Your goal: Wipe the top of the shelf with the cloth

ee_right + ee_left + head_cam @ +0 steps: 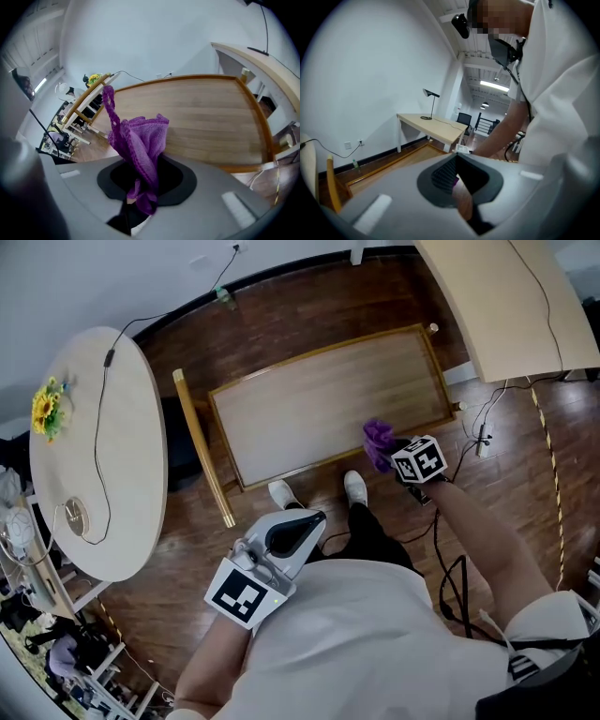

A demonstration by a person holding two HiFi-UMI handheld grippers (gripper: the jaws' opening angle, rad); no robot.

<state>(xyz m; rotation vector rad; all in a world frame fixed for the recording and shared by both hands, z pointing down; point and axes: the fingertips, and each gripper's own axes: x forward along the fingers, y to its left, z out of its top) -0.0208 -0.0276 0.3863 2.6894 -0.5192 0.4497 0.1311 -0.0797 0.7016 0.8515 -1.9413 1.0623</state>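
**Head view:** Looks steeply down on one shelf [328, 404], rimmed wooden top bare. Finds one purple cloth [378, 440] at the near right edge of that top, pinched in the right gripper [394, 454]. Probably poised there to start a wipe from that corner. Catches the left gripper [298, 529] low by the waist, well apart from the shelf, likely parked clear of the working side. Counts two shoes [281, 493], one round table [94, 456] and one desk [506, 306].

**Left gripper view:** Shows jaws pressed together at the tips, nothing between them, aimed across the room.

**Right gripper view:** Shows jaws clamped on the cloth, bunched and sticking out beyond them over the near part of the shelf top. Cannot tell whether fabric meets wood.
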